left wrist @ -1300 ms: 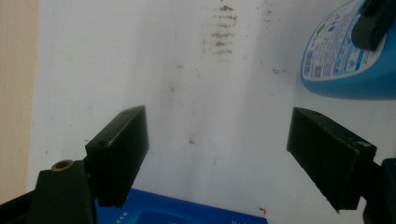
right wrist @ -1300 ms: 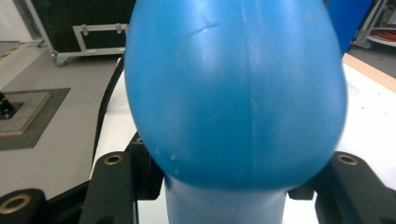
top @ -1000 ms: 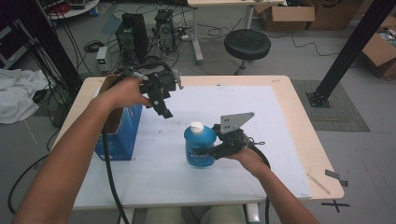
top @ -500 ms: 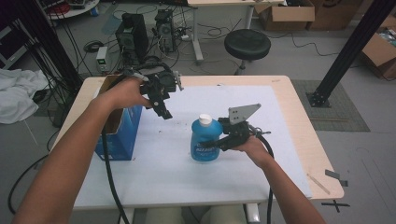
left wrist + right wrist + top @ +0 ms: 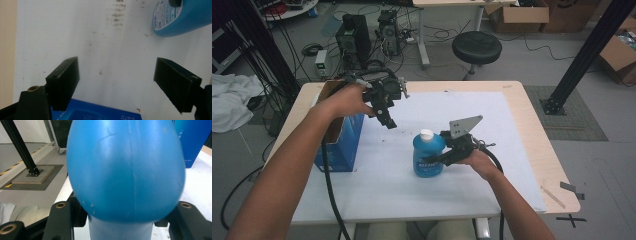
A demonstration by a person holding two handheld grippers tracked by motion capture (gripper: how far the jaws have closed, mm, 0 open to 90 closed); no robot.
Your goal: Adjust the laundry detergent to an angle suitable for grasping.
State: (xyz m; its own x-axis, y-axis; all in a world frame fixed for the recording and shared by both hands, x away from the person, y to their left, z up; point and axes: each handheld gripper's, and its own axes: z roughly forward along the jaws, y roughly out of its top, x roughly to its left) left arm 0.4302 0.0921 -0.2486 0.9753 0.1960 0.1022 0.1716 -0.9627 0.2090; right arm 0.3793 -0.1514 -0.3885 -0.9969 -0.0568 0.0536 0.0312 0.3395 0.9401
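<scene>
Fingers (image 5: 63,82) of the left gripper (image 5: 384,107) stand wide apart and empty, raised over the white paper sheet (image 5: 377,175) on the desk (image 5: 532,130), just beside the open blue cardboard box (image 5: 339,145) at the desk's left edge. Left gripper view: both black fingers frame bare, lightly stained sheet, with the top of the box below them and the bottle's label at upper right. Centre of the desk: the rounded blue plastic bottle with white cap (image 5: 428,152) stands upright on the sheet, well apart from the box. The right gripper (image 5: 447,157) comes in from the bottle's right side, its fingers closed around the lower body; right gripper view: the blue bottle (image 5: 126,170) bulges out above the narrow part that is clamped. Judged step: carrying the bottle towards the box. To do it well, keep the bottle vertical and the grip firm on the narrow waist, lift clear of the sheet before travelling left, and hold the left gripper aside of the box opening so the paths do not cross.
</scene>
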